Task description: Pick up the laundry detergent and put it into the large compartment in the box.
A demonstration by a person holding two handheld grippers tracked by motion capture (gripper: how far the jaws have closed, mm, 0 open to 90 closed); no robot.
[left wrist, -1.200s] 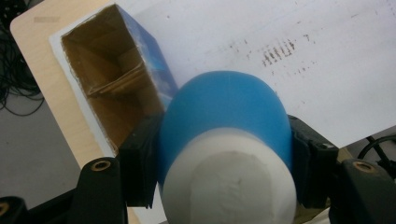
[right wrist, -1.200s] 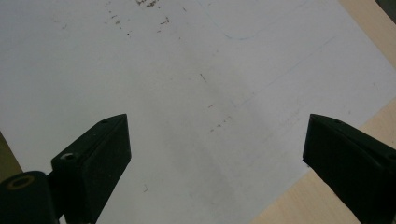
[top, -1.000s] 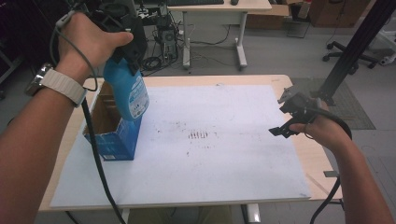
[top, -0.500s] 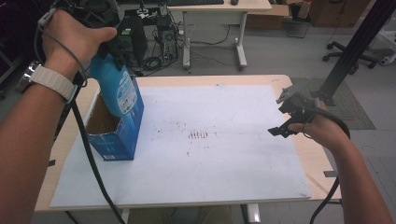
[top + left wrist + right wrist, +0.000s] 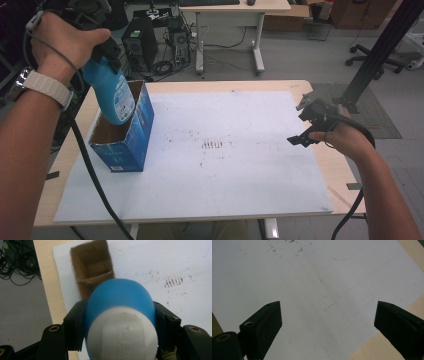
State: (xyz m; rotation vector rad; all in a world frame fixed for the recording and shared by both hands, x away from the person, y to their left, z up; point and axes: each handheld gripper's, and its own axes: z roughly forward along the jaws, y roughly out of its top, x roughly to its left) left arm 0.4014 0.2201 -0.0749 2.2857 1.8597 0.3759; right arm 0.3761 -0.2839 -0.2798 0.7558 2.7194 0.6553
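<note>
Your left gripper (image 5: pixel 102 55) has its jaws clamped on the two sides of a blue bottle (image 5: pixel 111 94), gripping it near the white cap (image 5: pixel 122 336). In the left gripper view the black jaws press flat against the blue body on either side, with the cap end nearest the camera. You hold the bottle up in the air, base down and a little tilted, right over the open top of a blue cardboard box (image 5: pixel 125 142). In the high view its lower end overlaps the box's opening; whether it has gone past the rim, you cannot tell from here. The box stands upright near the left edge of the white sheet (image 5: pixel 225 165) that covers the counter (image 5: pixel 265 86).

Your right gripper (image 5: pixel 311 127) hovers over the right side of the sheet, well apart from the box. Its jaws stand wide open with nothing between them, just bare scuffed sheet below.
</note>
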